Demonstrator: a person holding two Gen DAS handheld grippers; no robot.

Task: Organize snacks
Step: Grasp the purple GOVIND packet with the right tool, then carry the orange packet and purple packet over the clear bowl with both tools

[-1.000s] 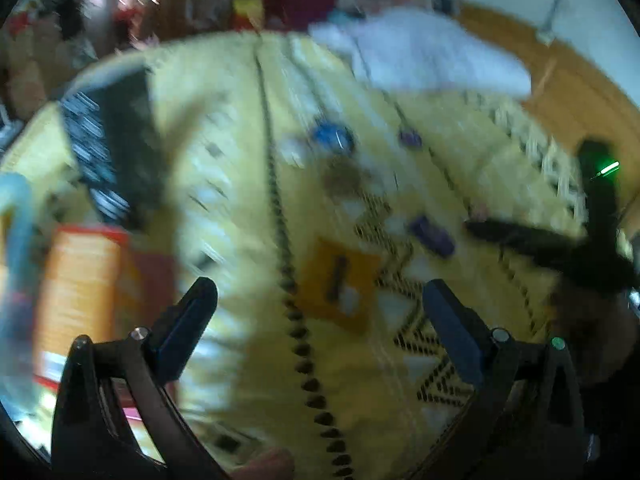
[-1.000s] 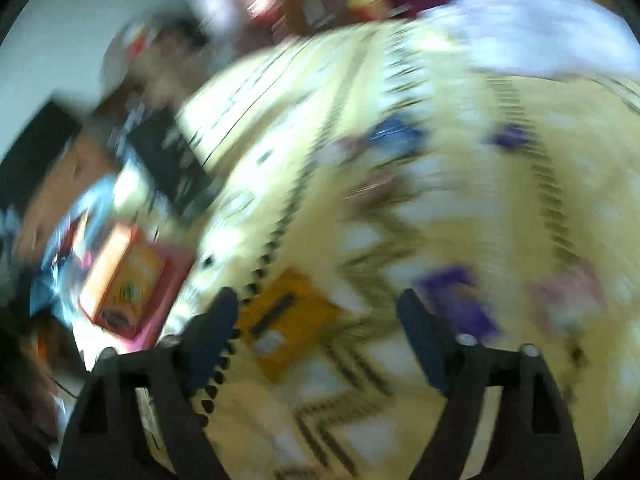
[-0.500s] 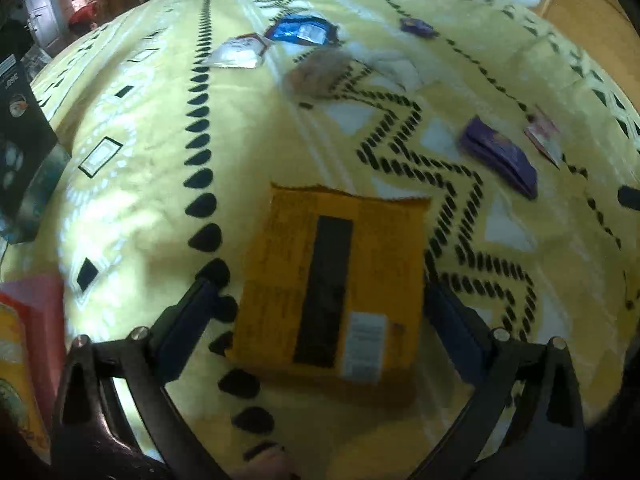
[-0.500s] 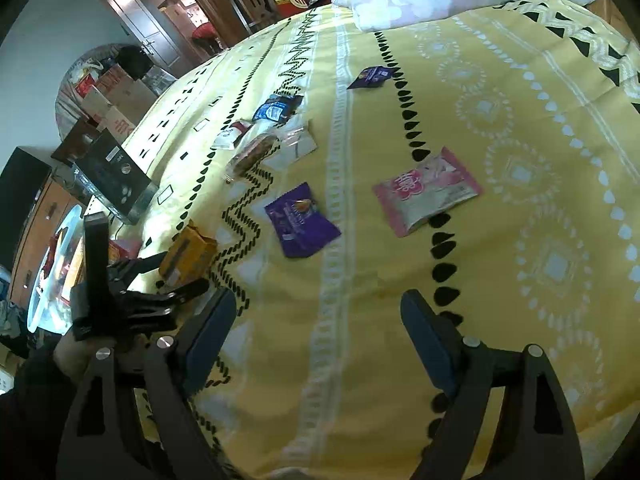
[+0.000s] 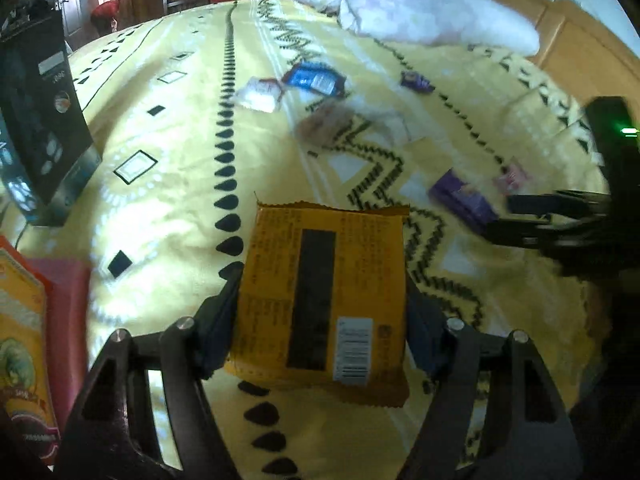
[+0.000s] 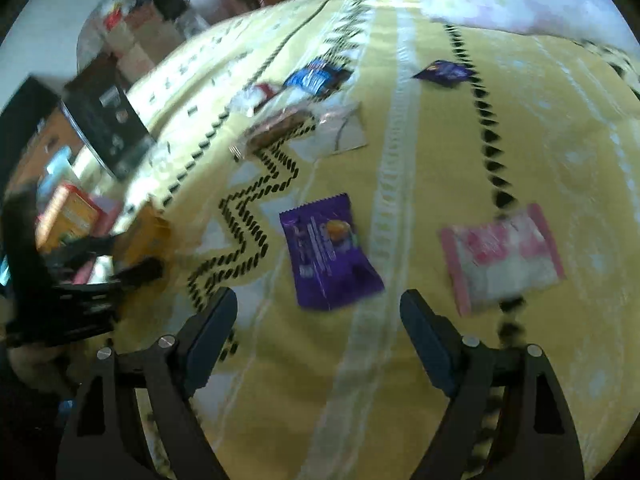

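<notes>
the left gripper [image 5: 320,320] sits low over the yellow patterned bedspread [image 5: 168,184], its jaws closing with the orange snack packet [image 5: 324,300] between them. the packet lies flat, back side up, barcode toward the camera, and both fingers appear to meet its long edges, so the grip looks as good as made; taking it by the narrow width is probably the easiest hold on a flat, crinkly wrapper. in the right wrist view the same packet [image 6: 146,236] shows at the far left, blurred, with the left gripper's dark fingers around it.

the right gripper [image 6: 320,332] hovers with its jaws spread wide and nothing between them. just ahead of its fingertips lies the purple snack packet [image 6: 328,252], face up and slightly skewed, and beside that, toward the right, the pink packet [image 6: 504,256]. the aim seems to be the purple one, so each hand can take a snack at once.

further up the bedspread are a blue packet [image 6: 316,78], a clear-wrapped brown snack [image 6: 276,128], a small white-and-red packet [image 5: 260,94] and a small dark purple packet [image 6: 442,72], all loose and well apart. an orange-and-red box [image 5: 24,340] lies at the near left edge beside a black box [image 5: 40,112] standing upright, which may be where the snacks are being gathered. most of the sorting looks still to be done.
</notes>
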